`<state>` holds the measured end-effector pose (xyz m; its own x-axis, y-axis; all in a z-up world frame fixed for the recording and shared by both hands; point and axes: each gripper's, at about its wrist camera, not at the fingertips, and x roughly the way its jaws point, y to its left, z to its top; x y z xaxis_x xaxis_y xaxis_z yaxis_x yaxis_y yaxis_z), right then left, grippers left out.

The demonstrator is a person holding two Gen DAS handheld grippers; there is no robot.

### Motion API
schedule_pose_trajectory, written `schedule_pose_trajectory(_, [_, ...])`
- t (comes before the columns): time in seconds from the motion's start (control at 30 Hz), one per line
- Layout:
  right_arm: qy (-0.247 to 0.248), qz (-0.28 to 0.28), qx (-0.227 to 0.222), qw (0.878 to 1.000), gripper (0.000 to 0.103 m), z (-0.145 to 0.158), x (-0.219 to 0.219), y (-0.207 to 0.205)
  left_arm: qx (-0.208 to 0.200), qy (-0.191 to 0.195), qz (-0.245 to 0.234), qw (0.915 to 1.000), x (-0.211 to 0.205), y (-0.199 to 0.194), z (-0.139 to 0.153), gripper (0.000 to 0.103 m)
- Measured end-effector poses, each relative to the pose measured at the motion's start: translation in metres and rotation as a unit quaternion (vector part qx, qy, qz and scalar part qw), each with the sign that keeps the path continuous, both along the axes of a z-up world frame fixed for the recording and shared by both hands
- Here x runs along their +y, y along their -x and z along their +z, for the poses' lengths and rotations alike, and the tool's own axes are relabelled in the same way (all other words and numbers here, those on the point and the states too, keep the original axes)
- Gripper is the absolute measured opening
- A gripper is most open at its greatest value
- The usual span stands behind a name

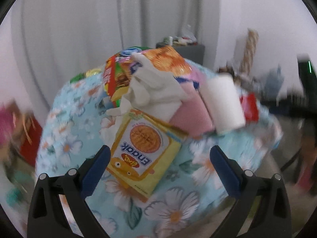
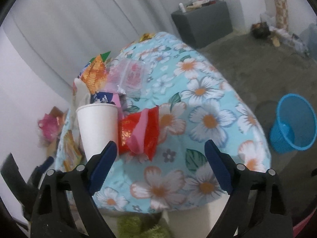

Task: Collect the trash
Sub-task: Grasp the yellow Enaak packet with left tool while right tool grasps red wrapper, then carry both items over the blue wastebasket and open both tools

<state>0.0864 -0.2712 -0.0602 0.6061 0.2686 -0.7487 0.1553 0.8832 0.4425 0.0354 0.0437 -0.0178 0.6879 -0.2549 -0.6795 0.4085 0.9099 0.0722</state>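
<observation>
Trash lies on a table with a blue floral cloth (image 1: 174, 214). In the left wrist view a yellow Enaak snack packet (image 1: 144, 154) lies just ahead of my open, empty left gripper (image 1: 160, 170), between its fingers. Behind it are crumpled white tissue (image 1: 152, 87), an orange wrapper (image 1: 166, 59), pink paper (image 1: 190, 117) and a white paper cup (image 1: 223, 101). In the right wrist view my right gripper (image 2: 158, 168) is open and empty over the cloth (image 2: 208, 119). The cup (image 2: 97, 127) stands by its left finger, a red wrapper (image 2: 142, 130) ahead.
A blue plastic waste basket (image 2: 293, 123) stands on the grey floor right of the table. A clear pink bag (image 2: 128, 75) and orange wrapper (image 2: 95, 73) lie farther back. A grey cabinet (image 2: 204, 21) and white curtains stand behind.
</observation>
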Motion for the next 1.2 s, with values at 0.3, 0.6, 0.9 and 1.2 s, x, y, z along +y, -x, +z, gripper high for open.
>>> schedule_pose_trajectory(0.3, [-0.062, 0.039, 0.015, 0.997, 0.076, -0.018, 0.004, -0.029, -0.047, -0.189, 0.004, 0.9809, -0.025, -0.004, -0.048, 0.074])
schedule_pose_trajectory(0.6, [-0.065, 0.027, 0.030, 0.997, 0.018, -0.024, -0.001, -0.028, -0.066, -0.220, -0.005, 0.9734, -0.029, -0.007, -0.053, 0.032])
schedule_pose_trajectory(0.9, [-0.022, -0.003, 0.008, 1.000, 0.004, -0.002, -0.012, -0.002, -0.105, -0.223, -0.002, 0.9693, -0.024, 0.008, -0.032, 0.003])
schedule_pose_trajectory(1.2, [-0.023, -0.040, -0.036, 0.998, 0.002, 0.020, -0.039, 0.024, -0.143, -0.154, 0.037, 0.9771, -0.007, 0.025, 0.036, 0.002])
